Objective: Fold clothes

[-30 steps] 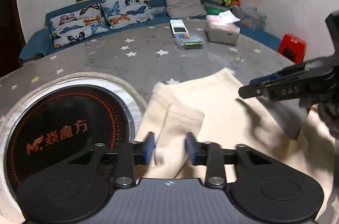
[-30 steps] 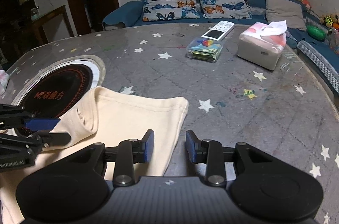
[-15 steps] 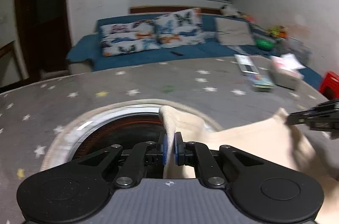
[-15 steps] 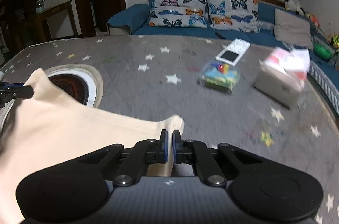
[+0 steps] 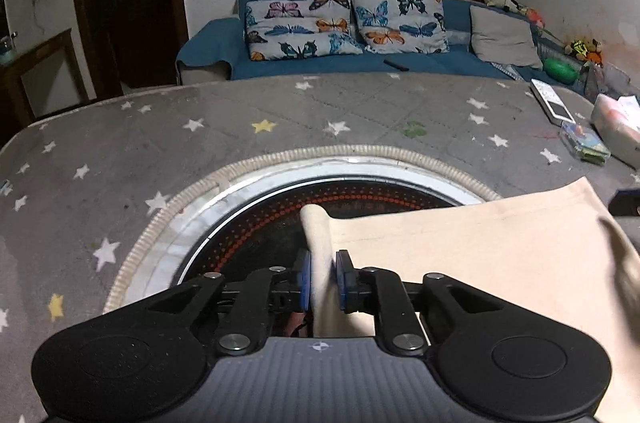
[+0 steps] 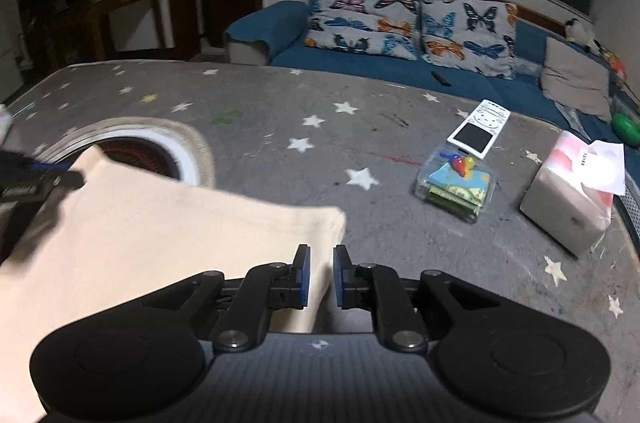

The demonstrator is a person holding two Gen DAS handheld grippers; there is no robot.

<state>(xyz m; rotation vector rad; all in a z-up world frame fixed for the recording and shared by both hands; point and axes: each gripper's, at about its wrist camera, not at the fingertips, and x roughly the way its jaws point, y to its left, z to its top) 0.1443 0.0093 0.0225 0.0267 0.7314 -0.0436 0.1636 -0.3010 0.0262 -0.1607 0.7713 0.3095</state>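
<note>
Blurring at the right edge of the left wrist view, so the far end of the cream cotton garment [image 5: 480, 243] cannot be made out; lower part cut off behind the tool bodies in both views. Lying across the grey star-patterned desk [image 5: 360, 111], partly over the round black cooktop with red dotted rings [image 5: 360, 195]. Standing well apart on the far right: clear plastic box of coloured cards [image 6: 456, 187], white remote [image 6: 480, 127], tissue box [image 6: 568, 199]; blue sofa with butterfly cushions [image 6: 408, 23] beyond. Left tool [image 5: 320, 279] clenched on a raised fold of the garment's edge. Right tool [image 6: 319, 277] slightly parted, with the garment's corner hem between its blue pads; grip cannot be confirmed.
</note>
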